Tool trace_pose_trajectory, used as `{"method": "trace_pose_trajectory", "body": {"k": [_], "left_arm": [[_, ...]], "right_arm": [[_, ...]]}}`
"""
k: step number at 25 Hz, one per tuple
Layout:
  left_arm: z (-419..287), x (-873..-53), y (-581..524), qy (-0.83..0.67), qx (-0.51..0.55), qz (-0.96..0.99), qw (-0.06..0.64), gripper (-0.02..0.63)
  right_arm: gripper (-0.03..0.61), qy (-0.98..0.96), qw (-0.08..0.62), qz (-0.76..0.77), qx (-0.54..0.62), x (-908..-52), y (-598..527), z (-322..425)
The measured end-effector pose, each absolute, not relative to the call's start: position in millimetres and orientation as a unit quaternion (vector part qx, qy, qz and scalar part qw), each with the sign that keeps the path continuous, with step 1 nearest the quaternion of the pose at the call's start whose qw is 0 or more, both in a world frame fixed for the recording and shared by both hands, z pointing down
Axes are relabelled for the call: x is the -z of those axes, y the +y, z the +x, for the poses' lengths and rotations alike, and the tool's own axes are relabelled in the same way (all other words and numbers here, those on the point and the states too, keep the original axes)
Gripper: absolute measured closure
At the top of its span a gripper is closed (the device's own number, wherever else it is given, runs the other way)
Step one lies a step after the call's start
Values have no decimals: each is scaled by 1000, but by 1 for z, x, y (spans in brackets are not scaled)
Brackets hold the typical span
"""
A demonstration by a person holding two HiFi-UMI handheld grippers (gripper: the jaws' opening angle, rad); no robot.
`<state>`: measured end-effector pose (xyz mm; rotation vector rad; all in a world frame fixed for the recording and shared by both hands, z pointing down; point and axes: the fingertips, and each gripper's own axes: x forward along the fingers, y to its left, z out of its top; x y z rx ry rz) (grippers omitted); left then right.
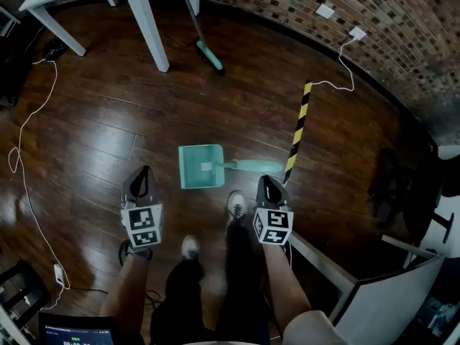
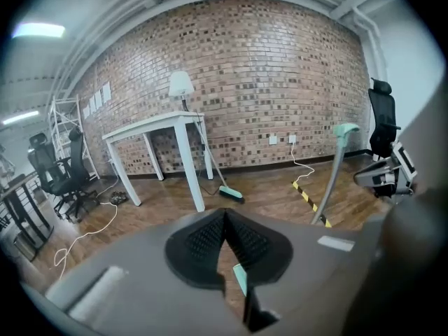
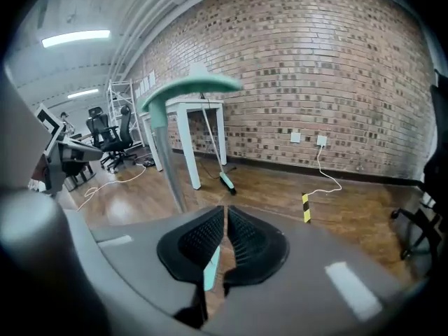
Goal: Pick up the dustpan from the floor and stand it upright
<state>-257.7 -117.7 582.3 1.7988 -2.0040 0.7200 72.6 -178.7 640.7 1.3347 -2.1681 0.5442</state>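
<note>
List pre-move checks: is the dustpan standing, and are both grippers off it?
1. Dustpan upright: ok, its handle stands tall in both gripper views.
2. Left gripper off dustpan: ok, shut, nothing held.
3. Right gripper off dustpan: ok, shut, nothing held.
4. Dustpan steady on its own: cannot tell; nothing visibly supports it.
5. Shoe clear of dustpan: ok, near but apart.

Head view from above, steeply down onto the floor [image 1: 108, 121]; both gripper views level, toward one shared brick wall [image 2: 231, 82] and white table [image 2: 168, 128].
</note>
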Motion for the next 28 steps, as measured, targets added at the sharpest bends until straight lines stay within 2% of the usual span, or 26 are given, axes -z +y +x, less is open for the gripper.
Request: {"method": "trace_pose_trajectory", "body": {"k": [1,7,18,21,28], "left_arm": [[-258,-571,-110,-706,-249,639,178,612],[-251,-488,-65,-696,-212,661,181,612],[-203,-303,-36,-624,-128,750,175,612],[-187,-259,-39,-617,-102,766,149,612],[-115,-142,-15,-564,-76,822,30,612]], "right_arm": [[568,-803,269,492,-203,-631,-171,72],[568,-795,264,510,-197,-539,-134,87],[568,-805,150,560,-129,-291,-90,95],[568,-820,118,551,-97,-234,-75,96],[568,-839,42,542,-38,-115,-33,106]]}}
